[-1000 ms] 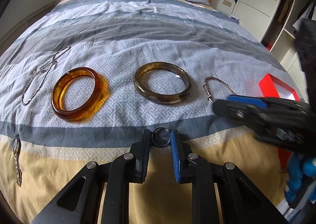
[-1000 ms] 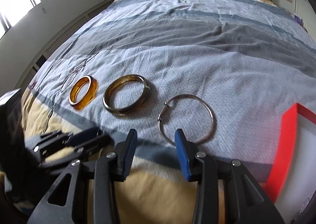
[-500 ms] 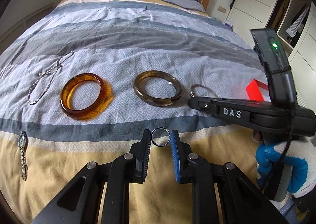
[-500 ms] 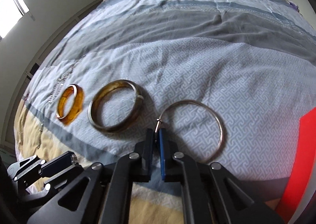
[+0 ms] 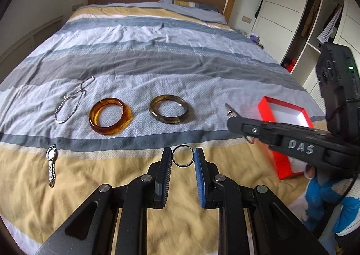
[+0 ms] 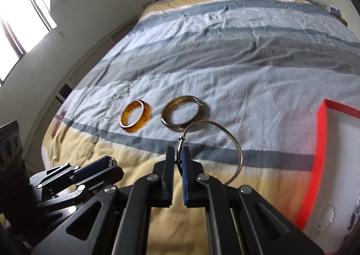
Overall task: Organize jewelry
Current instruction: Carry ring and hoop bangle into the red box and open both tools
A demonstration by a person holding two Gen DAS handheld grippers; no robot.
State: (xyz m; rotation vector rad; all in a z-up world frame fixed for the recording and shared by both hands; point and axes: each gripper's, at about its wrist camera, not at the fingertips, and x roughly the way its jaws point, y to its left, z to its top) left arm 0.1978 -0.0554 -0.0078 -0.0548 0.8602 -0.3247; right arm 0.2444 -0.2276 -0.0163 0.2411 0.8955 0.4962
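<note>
Left gripper (image 5: 183, 158) pinches the small dark metal ring (image 5: 183, 159) by its rim above the bed (image 5: 157, 70), right gripper (image 6: 177, 157) clamps the thin silver wire bangle (image 6: 234, 142) at its 9 o'clock clasp: both light, stiff, slippery, probably prone to swinging.

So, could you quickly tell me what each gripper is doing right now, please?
Left gripper: closed on the small ring.
Right gripper: closed on the thin wire bangle, at its clasp.

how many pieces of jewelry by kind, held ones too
bangles: 3, amber, brown, thin metal in the right gripper
rings: 1, in the left gripper
chains: 1
watches: 1
total: 6
</note>
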